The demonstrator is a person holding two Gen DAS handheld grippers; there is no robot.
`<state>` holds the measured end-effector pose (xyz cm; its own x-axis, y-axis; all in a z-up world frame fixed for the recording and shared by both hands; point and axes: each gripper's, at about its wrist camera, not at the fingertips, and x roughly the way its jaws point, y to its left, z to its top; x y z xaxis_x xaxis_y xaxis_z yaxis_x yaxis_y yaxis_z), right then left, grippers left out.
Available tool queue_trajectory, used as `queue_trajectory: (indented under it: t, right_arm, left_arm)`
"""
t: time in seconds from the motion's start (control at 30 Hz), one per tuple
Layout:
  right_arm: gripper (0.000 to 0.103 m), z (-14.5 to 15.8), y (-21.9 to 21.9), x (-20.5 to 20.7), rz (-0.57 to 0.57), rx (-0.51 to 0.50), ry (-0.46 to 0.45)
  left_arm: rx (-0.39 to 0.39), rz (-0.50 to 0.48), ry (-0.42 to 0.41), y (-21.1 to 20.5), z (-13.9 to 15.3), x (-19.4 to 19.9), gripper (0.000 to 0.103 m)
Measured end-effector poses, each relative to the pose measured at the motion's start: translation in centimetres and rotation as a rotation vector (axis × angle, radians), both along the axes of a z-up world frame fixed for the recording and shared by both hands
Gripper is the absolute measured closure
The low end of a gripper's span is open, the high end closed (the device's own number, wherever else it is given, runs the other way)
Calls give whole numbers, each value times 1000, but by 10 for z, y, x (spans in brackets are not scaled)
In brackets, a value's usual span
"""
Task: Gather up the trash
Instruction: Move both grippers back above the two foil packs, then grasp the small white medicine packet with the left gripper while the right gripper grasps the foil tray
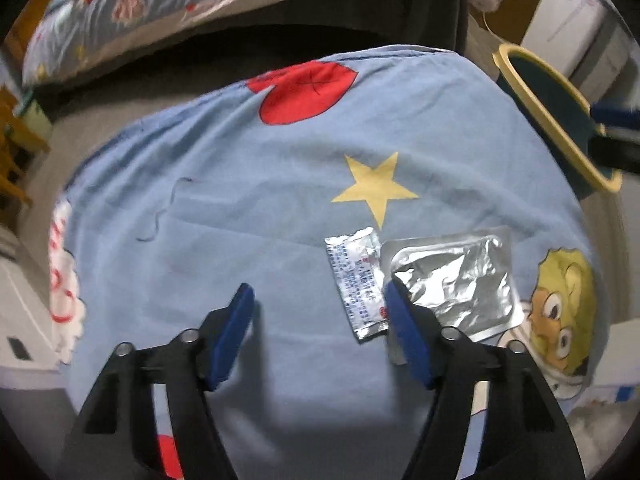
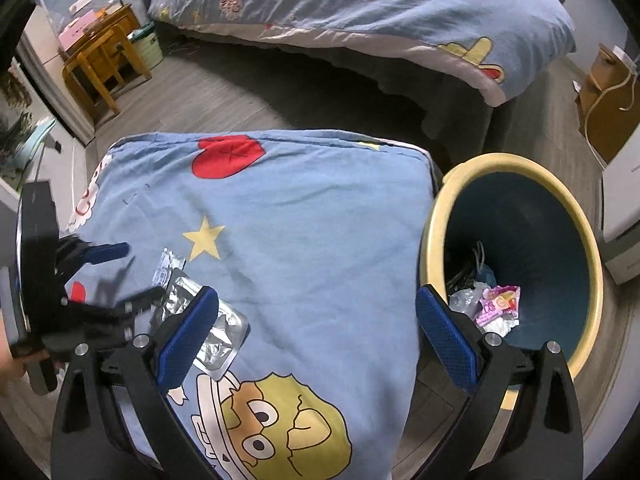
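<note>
A small printed foil sachet (image 1: 357, 284) and a larger crumpled foil blister tray (image 1: 456, 280) lie side by side on a blue cartoon cloth (image 1: 260, 200). My left gripper (image 1: 320, 300) is open and empty just above the cloth, its right finger (image 1: 404, 328) over the seam between the two pieces. My right gripper (image 2: 316, 312) is open and empty, hovering between the cloth and the bin (image 2: 436, 216). The tray (image 2: 218, 338) and sachet (image 2: 168, 266) also show in the right wrist view, with the left gripper (image 2: 116, 276) blurred beside them.
The yellow-rimmed dark bin (image 1: 560, 128) stands right of the cloth and holds a pink wrapper (image 2: 500, 304) and other scraps. A bed with a matching quilt (image 2: 380, 12) is behind. A wooden chair (image 2: 100, 60) stands far left, a brown paper bag (image 2: 608, 92) far right.
</note>
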<state>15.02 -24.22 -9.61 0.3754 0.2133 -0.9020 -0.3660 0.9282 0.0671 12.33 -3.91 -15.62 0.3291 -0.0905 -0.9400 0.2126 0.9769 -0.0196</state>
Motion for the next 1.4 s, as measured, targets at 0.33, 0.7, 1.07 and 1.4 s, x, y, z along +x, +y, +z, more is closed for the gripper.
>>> queue_trajectory:
  t: [0.33, 0.7, 1.07, 1.4]
  right_arm:
    - [6, -14, 14, -8, 100, -49, 19]
    - [6, -32, 51, -27, 292, -72, 41]
    - [6, -70, 111, -54, 538, -217, 67]
    - [8, -88, 127, -43, 497, -234, 141]
  left_arm:
    - [-49, -65, 13, -10, -5, -2, 71]
    - [-40, -47, -21, 8, 17, -1, 82]
    - [-70, -7, -21, 31, 23, 4, 82]
    - [-84, -10, -22, 39, 22, 3, 82]
